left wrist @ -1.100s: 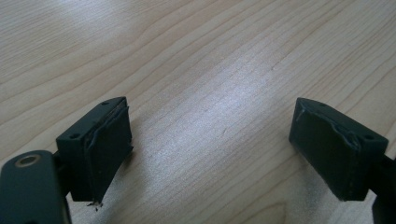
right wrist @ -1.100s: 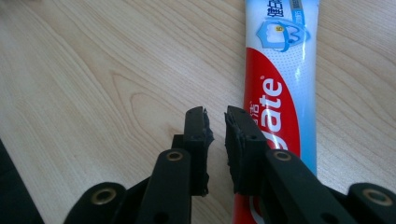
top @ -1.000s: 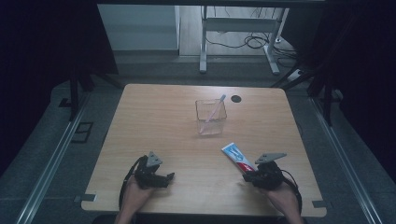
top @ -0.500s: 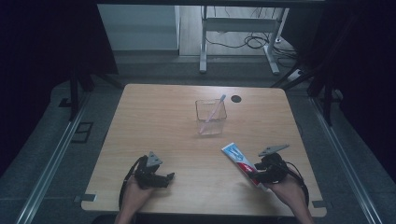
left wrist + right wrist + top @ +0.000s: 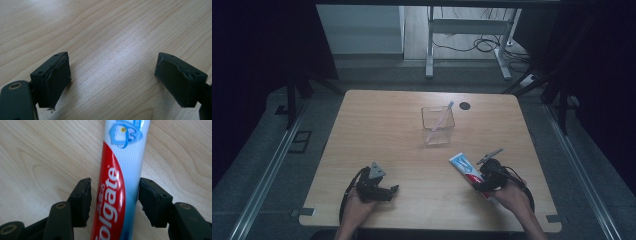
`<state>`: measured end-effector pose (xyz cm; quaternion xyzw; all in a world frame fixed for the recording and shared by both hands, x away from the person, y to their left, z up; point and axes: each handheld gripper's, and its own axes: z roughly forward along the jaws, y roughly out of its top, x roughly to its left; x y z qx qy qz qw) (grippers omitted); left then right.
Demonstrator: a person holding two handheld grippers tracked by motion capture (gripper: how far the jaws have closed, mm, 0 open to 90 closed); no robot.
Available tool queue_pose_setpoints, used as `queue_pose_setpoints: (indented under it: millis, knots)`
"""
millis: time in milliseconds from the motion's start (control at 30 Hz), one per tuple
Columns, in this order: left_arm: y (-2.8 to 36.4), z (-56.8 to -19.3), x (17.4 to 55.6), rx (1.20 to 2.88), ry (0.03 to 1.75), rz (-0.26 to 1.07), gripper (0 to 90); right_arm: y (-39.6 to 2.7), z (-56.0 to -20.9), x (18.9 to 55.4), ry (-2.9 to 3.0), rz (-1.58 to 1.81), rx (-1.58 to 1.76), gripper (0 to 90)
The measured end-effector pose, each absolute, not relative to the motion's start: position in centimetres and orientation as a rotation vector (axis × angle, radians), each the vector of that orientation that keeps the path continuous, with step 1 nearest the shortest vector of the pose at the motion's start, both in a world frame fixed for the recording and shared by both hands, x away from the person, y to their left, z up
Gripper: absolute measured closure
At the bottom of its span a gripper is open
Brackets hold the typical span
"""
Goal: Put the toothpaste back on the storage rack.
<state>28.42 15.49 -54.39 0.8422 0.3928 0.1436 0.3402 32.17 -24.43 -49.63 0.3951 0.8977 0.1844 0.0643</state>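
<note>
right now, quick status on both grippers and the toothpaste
Left gripper open over bare table. Right gripper jaws just opening, astride toothpaste tube, not pressing it. Nothing in the way.

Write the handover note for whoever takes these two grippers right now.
Left gripper: open, nothing between the jaws, resting low at the near left of the table.
Right gripper: jaws have just been opening; they straddle the toothpaste tube, pads slightly apart from it.
Tube lies flat at the near right. Clear cup stands mid-table with a toothbrush leaning inside.
Done: toothbrush is in the cup.
Left, probably: grip the tube and move it to the cup.
</note>
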Motion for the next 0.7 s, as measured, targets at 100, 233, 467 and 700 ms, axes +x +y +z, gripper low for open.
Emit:
queue_pose_setpoints:
  millis: [100, 233, 467, 700]
  knots:
    - [15.5, -54.4, 28.4, 2.193, 1.022, 0.373, 13.1, -23.8, -49.9, 32.8, 2.708, 0.516, 1.190, 43.3]
    - [15.5, -54.4, 28.4, 2.193, 1.022, 0.373, 13.2, -23.1, -50.2, 33.5, 2.719, 0.476, 1.205, 42.4]
    - [15.5, -54.4, 28.4, 2.192, 1.022, 0.373, 13.2, -22.6, -50.4, 34.5, 2.744, 0.418, 1.224, 48.8]
    - [15.5, -54.4, 28.4, 2.196, 1.019, 0.373, 13.3, -22.3, -49.7, 34.8, 2.783, 0.357, 1.193, 67.0]
